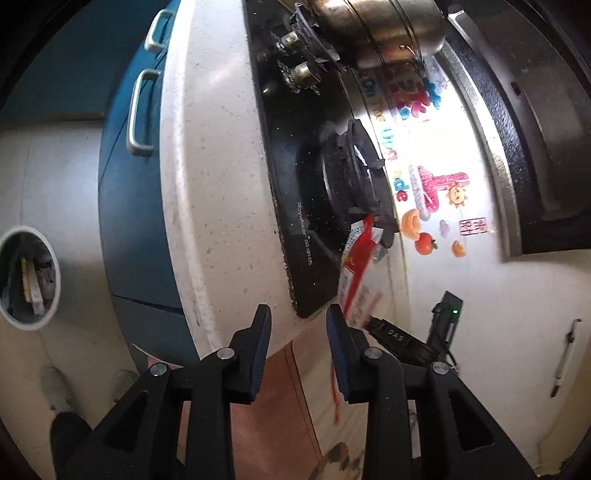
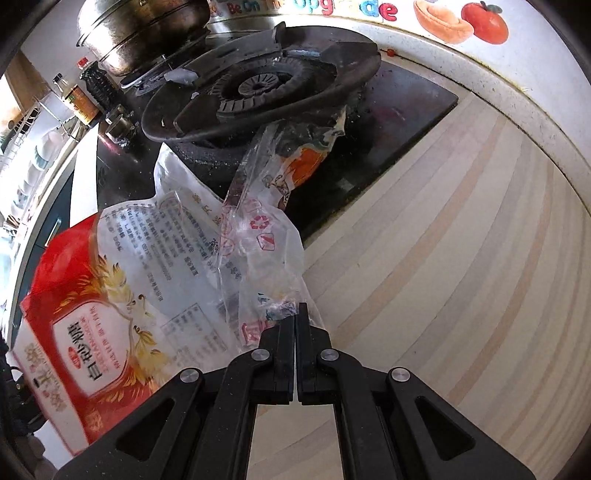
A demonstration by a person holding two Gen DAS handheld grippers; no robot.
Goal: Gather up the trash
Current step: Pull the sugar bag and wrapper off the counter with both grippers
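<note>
Beside the hob: both hand-held tools worked at the black glass hob (image 2: 402,110), which was set into the pale speckled countertop (image 1: 218,206).
Right gripper (image 2: 296,308): its fingers were pressed together, pinching a corner of a crumpled clear plastic wrapper (image 2: 258,229), just in front of the hob's near corner.
Clear wrapper: it ran from the pinched corner up across the hob's front edge to the foot of the near burner, a recycling mark printed on it.
Sugar bag (image 2: 96,306): a red and white bag lay left of the wrapper, touching and partly under it, overlapping the hob's front edge.
Striped board (image 2: 461,277): pale wood lay right of the hob, under the right gripper.
Left gripper (image 1: 297,319): its fingers stood apart with nothing between them, off the hob's near corner.
Burner (image 2: 258,88): a black ring support sat on the hob past the wrapper.
Metal pot (image 2: 140,33): it stood on the hob's farther burner.
Waste bin (image 1: 27,277): a round, white-rimmed bin stood on the floor, well apart from the hob, with scraps inside.
</note>
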